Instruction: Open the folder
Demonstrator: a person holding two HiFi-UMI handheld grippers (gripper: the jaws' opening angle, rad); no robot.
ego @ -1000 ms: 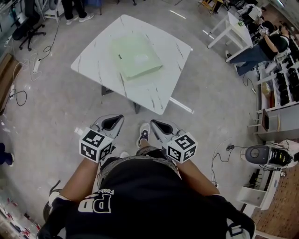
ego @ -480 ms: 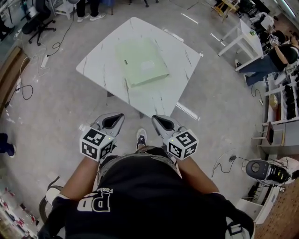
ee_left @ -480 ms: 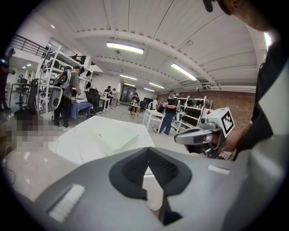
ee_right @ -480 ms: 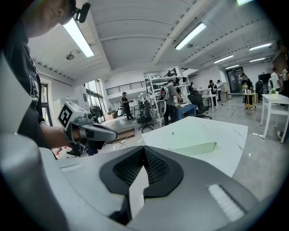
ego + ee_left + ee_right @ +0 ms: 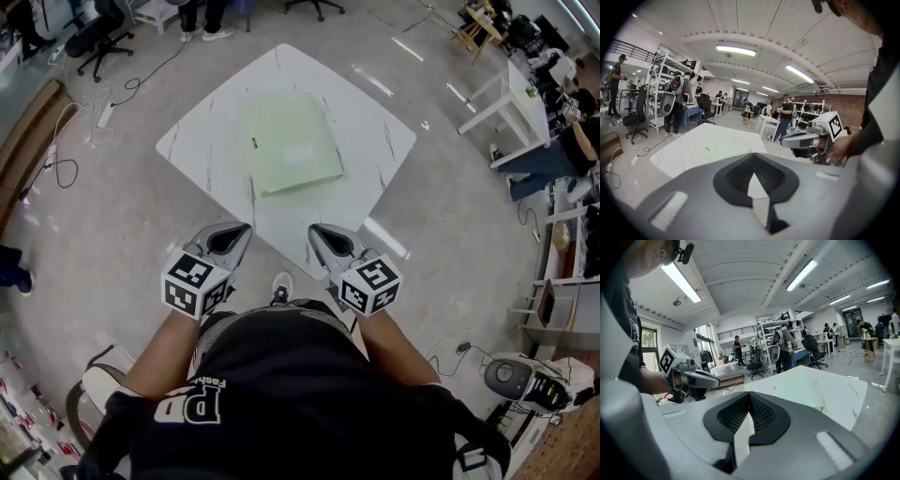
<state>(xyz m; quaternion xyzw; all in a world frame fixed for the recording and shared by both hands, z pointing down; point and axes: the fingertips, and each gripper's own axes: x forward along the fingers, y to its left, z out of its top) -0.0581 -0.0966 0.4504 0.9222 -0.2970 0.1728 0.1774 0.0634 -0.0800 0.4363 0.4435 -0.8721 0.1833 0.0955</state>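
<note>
Pale green folder [image 5: 289,142] is seen lying closed on white table [image 5: 202,141], untouched; L gripper [image 5: 242,228] & R gripper [image 5: 314,230], jaws closed on nothing, are held by near corner, presumably pre-reach

The folder [image 5: 289,141] carries a small dark mark [image 5: 253,142] by its left edge, too small to read in any view. In the head view the person's torso [image 5: 281,394] hides their legs; only one shoe tip [image 5: 280,287] shows. Standing people [image 5: 202,17] at the far edge are cut off above the shins. In the left gripper view the left gripper [image 5: 753,180] hides the near part of the table [image 5: 684,154], where the pale folder barely separates from the tabletop. The right gripper [image 5: 747,420] likewise covers the table's near corner in its own view. Distant figures [image 5: 785,350] are too small to make out.
</note>
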